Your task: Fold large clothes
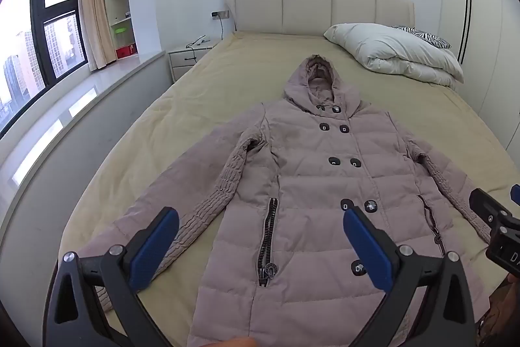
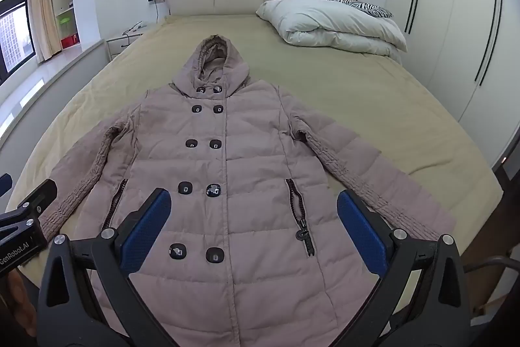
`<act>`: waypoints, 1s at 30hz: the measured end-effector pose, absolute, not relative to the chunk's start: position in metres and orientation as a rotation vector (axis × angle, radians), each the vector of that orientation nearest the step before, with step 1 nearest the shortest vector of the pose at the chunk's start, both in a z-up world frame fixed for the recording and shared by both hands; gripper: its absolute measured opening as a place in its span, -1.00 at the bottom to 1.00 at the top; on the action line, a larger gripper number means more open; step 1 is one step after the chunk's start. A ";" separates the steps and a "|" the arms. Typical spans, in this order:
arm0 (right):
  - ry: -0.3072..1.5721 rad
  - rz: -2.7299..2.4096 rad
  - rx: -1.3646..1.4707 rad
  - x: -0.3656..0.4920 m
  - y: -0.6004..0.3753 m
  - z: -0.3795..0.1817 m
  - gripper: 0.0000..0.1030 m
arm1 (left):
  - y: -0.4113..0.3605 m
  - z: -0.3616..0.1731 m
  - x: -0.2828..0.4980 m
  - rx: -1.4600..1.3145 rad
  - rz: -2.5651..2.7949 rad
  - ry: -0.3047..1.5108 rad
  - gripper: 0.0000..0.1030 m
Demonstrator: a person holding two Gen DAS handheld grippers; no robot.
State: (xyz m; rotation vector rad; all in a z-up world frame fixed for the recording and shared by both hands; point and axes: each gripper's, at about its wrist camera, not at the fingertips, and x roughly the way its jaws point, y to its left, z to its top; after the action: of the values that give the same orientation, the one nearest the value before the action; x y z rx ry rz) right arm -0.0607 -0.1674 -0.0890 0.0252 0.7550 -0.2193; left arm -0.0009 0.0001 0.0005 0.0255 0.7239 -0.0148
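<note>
Both tools gape empty over the coat (image 1: 325, 184) — left tool (image 1: 260, 236), right tool (image 2: 253, 217). I'd pinch each sleeve at its cuff and fold inward — keeping the body flat on the bed (image 1: 201, 93).

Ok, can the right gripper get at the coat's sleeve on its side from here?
Probably yes. The right gripper hangs open over the coat, and that sleeve lies flat and uncovered on the bed, with nothing lying between.

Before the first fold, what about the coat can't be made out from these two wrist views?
- Coat hem: cut off by the bottom edge in both views, behind the open left gripper and right gripper.
- Cuff of the sleeve: left wrist view, hidden behind the right gripper's body.
- Coat's back: underneath, against the bed.
</note>
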 end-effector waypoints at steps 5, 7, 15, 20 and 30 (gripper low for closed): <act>0.753 -0.221 0.025 -0.060 -0.169 -0.089 1.00 | 0.000 0.000 -0.001 0.025 -0.015 0.731 1.00; 0.752 -0.222 0.029 -0.060 -0.169 -0.089 1.00 | 0.000 0.000 -0.001 0.025 -0.016 0.732 1.00; 0.756 -0.219 0.026 -0.064 -0.172 -0.090 1.00 | 0.001 0.001 -0.001 0.023 -0.015 0.735 1.00; 0.759 -0.217 0.025 -0.064 -0.169 -0.092 1.00 | 0.002 -0.001 -0.003 0.022 -0.014 0.736 1.00; 0.765 -0.215 0.025 -0.061 -0.165 -0.095 1.00 | 0.005 -0.004 -0.007 0.024 -0.013 0.736 1.00</act>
State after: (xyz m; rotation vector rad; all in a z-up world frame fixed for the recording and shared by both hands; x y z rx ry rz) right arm -0.0609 -0.1647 -0.0949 0.0254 0.7651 -0.2149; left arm -0.0073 0.0046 -0.0037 0.0237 0.7355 -0.0131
